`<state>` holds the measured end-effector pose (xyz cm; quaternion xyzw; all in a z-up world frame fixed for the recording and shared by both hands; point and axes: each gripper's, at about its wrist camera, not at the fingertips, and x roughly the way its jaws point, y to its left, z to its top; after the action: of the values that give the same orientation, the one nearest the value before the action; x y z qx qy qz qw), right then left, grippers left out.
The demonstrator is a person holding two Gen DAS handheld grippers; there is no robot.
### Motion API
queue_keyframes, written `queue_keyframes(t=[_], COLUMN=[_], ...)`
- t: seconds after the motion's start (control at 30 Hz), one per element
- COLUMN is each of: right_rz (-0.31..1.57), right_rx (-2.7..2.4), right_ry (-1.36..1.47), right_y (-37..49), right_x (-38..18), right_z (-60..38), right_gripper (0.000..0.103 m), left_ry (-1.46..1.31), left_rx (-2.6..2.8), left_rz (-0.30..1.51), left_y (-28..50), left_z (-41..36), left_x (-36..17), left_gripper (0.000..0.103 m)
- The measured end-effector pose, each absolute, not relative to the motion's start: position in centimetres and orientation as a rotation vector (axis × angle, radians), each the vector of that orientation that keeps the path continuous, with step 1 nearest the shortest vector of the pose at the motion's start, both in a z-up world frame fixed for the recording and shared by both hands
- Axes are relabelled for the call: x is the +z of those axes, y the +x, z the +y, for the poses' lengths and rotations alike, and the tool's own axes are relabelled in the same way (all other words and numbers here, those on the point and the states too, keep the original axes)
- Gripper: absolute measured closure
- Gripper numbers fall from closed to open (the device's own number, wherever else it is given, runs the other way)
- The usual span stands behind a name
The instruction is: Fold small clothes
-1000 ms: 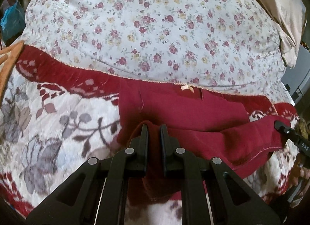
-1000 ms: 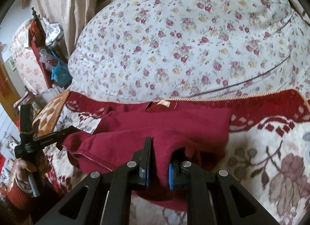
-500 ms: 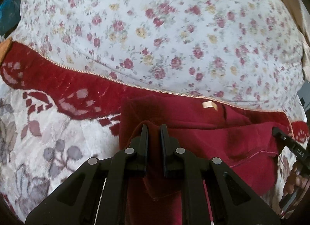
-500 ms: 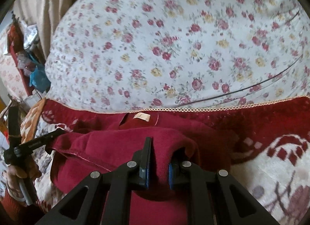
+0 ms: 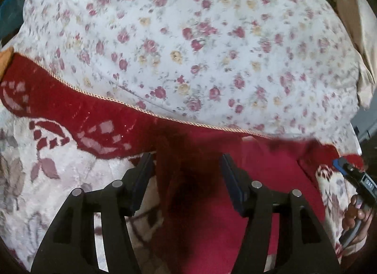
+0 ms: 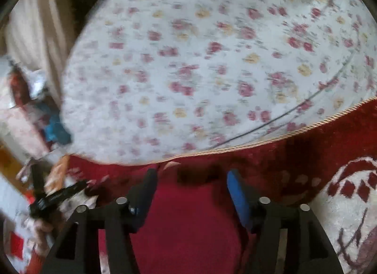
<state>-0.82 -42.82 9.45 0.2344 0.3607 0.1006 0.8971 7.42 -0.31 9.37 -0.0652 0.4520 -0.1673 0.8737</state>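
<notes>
A dark red knit garment (image 5: 264,179) lies folded over on a red and white patterned blanket (image 5: 59,156). My left gripper (image 5: 186,165) hovers over the garment's left edge with its jaws opening; the red cloth lies below and between them, and the pads stand off it. My right gripper (image 6: 192,179) is over the garment (image 6: 188,226) near its collar, jaws opening too, pads apart from the cloth. The right gripper's tip (image 5: 353,175) shows at the right edge of the left wrist view, and the left gripper (image 6: 56,193) at the left of the right wrist view.
A large floral white cushion (image 5: 188,45) rises just behind the garment, edged by a gold cord (image 5: 117,101). A beige curtain (image 6: 37,28) and cluttered items (image 6: 47,120) stand at the far left. A hand (image 5: 355,215) grips the right tool's handle.
Both grippers carried the garment's hem toward the collar by the cushion, then their jaws parted and let go of the cloth, which now lies folded over.
</notes>
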Motion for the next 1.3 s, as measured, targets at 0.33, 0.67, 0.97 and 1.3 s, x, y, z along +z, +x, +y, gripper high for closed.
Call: queue_keyframes(t=[0.33,0.67,0.97,1.3], right_rz=[0.966,0.94,0.962,0.896], right_rx=[0.104,-0.069,0.047,0.077], right_ry=[0.184,0.414,0.333,0.284], right_y=[3.9,3.5,-3.3,-8.3], right_x=[3.4,2.4,3.4,6.1], right_z=[-36.5,-43.5,-41.7,-42.7], right_gripper=[0.054,0.057,0.056,0.098], left_ry=[-0.022,-0.065,-0.076,-0.125], left_rx=[-0.265,-0.274,-0.356,-0.356], left_rz=[1.119,1.101,1.061,1.076], left_y=[10.3,10.0,4.0,0.6], left_z=[-3.0,-1.5,-0.5,0.5], left_x=[1.6,2.0,5.8,5.2], left_gripper=[0.044,0.037,0.037,0.037])
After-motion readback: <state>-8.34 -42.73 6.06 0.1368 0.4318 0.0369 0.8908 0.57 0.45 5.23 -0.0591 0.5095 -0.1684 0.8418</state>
